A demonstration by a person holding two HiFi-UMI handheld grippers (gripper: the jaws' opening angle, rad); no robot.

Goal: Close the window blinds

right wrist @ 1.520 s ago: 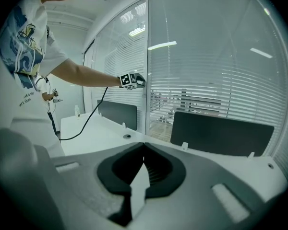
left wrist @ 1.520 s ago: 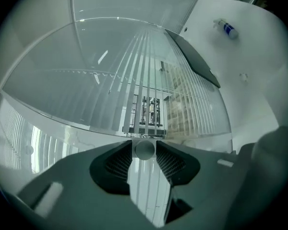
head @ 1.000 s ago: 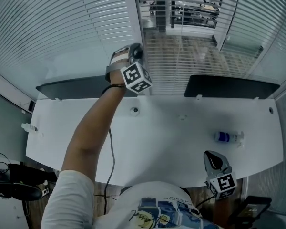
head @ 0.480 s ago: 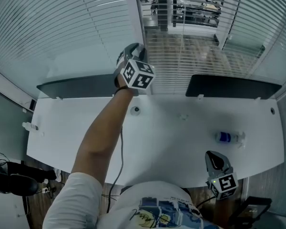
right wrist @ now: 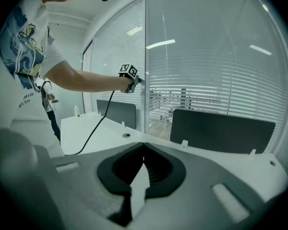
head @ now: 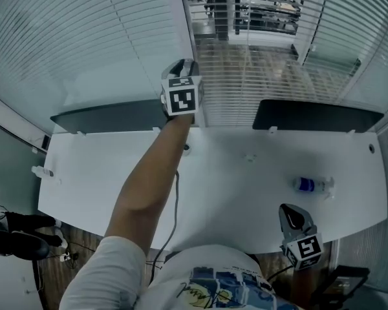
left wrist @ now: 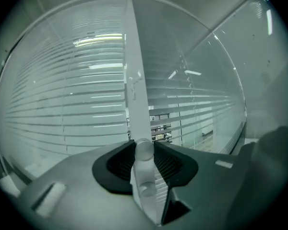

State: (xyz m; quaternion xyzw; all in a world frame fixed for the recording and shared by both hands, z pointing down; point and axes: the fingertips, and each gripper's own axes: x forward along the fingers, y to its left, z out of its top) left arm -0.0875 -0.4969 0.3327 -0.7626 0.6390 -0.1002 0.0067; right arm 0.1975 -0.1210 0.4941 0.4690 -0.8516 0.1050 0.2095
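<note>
**Position of the blinds relative to the tool.** In the head view the left gripper (head: 183, 65) is at upper centre, at the end of an outstretched arm. It points at the white window post (head: 180, 18) that divides the blinds (head: 84, 37) into panels. One panel fills the upper left of the frame. A second panel runs from the post to upper centre, directly beyond the tool, and a third fills the upper right.

In the left gripper view the jaws are clamped on the wand (left wrist: 144, 150), one dark pad against each side. The post rises just behind the wand, with slats to its left and right.

**Appearance of the blinds.**
- The slats are horizontal, narrow and pale.
- In the upper left panel they form an almost unbroken pale surface.
- In the centre panel, gaps between the slats show a building outside.
- The wand is a pale, translucent cylinder with a rounded end.

**Second tool.** The right gripper (head: 291, 216) is at lower right in the head view, at the near edge of the white desk (head: 246, 192). It is well apart from the blinds. In the right gripper view its jaw tips meet with nothing between them.
</note>
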